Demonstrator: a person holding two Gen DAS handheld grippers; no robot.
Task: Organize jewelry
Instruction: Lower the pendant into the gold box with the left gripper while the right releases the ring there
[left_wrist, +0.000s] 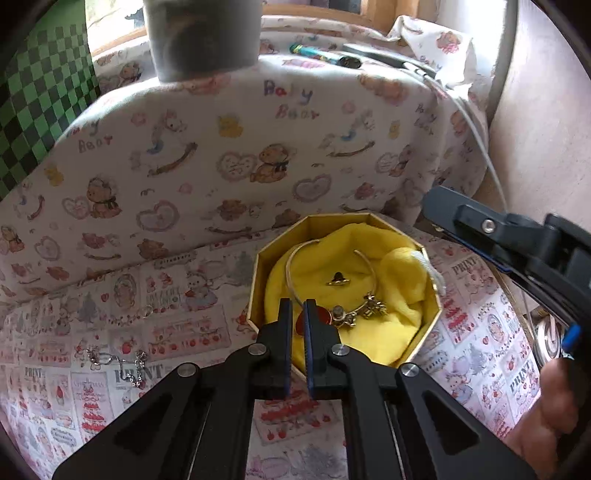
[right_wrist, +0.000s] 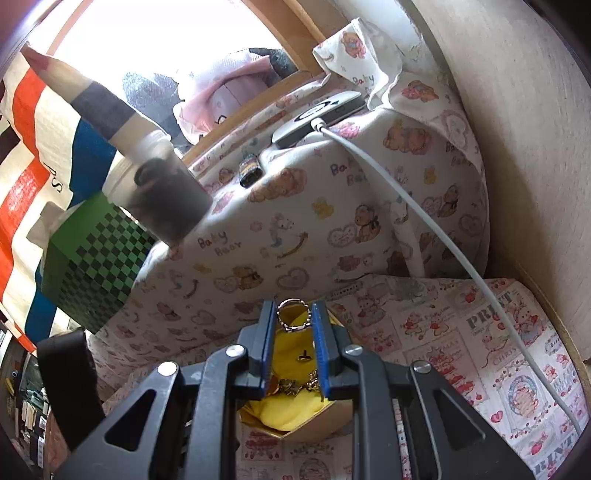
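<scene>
An octagonal gold box (left_wrist: 258, 258) lined with yellow cloth (left_wrist: 369, 332) sits on the printed cloth. Inside lie a gold bangle (left_wrist: 291, 258) with charms (left_wrist: 369, 308) and a small gold earring (left_wrist: 337, 279). My left gripper (left_wrist: 297, 310) hovers at the box's near rim, jaws nearly closed, with a red charm (left_wrist: 323, 315) showing behind its fingertips. My right gripper (right_wrist: 292, 314) is above the box (right_wrist: 317, 430), shut on a silver ring (right_wrist: 291, 314) held between its fingertips. It also shows in the left wrist view (left_wrist: 480, 225) at the right.
A silver chain (left_wrist: 122, 363) lies on the cloth left of the box. A bear-print cushion (left_wrist: 258, 147) rises behind, with a grey cup (left_wrist: 201, 37), a phone (right_wrist: 321, 110) and white cable (right_wrist: 424, 221) on top. A green checkered box (right_wrist: 92, 258) stands left.
</scene>
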